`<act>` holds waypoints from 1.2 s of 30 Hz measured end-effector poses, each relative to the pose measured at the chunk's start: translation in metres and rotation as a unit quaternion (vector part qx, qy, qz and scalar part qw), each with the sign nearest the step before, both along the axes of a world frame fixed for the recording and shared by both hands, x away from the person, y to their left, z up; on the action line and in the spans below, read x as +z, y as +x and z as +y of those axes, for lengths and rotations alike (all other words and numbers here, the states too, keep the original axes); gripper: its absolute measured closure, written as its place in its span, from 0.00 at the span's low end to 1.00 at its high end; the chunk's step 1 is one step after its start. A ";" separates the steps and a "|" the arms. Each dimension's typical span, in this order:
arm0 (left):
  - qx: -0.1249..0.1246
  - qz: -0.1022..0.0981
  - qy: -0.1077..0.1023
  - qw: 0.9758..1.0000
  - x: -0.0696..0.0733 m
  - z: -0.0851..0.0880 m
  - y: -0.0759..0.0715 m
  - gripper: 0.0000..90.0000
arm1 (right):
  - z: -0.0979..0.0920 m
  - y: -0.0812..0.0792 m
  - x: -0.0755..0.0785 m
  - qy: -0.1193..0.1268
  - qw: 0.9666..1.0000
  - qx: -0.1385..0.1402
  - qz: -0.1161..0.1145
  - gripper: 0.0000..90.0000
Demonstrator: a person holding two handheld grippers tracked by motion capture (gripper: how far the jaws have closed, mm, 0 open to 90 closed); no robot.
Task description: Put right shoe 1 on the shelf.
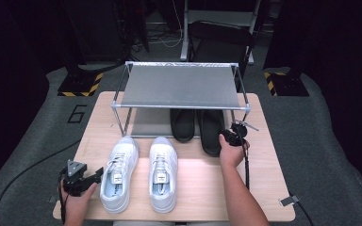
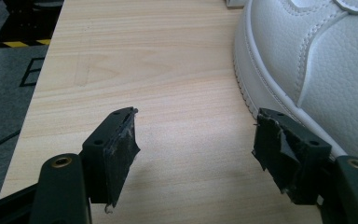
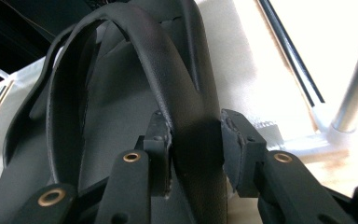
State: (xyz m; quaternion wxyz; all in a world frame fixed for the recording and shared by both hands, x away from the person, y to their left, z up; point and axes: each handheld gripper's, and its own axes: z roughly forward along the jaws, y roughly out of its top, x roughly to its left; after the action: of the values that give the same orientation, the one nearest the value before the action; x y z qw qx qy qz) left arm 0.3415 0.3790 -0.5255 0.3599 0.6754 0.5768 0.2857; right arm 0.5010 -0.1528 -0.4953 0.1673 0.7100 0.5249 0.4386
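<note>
Two black shoes lie side by side on the lower shelf of a metal rack, their heels sticking out toward me. My right gripper is shut on the heel-side wall of the right black shoe. In the right gripper view one pad is inside the shoe and the other outside, at the right gripper. A pair of white sneakers, left and right, stands on the table in front. My left gripper rests open just left of the left sneaker, with bare wood between the jaws of the left gripper.
The wooden table has free room at its right front and far left. The rack's grey top shelf overhangs the black shoes, and a rack leg stands close to the right of the held shoe. Cables trail off the table's front edge.
</note>
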 end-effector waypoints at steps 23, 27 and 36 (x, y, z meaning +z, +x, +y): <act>0.003 -0.001 -0.005 1.000 -0.001 0.001 -0.001 0.33 | 0.009 0.022 -0.001 -0.019 1.000 -0.009 -0.006 0.72; 0.004 0.000 -0.006 1.000 -0.002 0.001 -0.001 0.33 | 0.011 0.026 -0.003 -0.015 1.000 -0.012 -0.009 0.72; 0.006 0.003 -0.008 1.000 -0.002 0.003 -0.002 0.33 | 0.013 0.032 -0.007 -0.027 0.999 -0.024 -0.017 0.72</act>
State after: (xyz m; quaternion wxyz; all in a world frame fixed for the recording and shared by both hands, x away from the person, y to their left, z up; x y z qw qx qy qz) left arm 0.3399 0.3820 -0.5274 0.3622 0.6694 0.5845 0.2812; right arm 0.5332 -0.1394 -0.5018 0.2058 0.7101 0.5159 0.4326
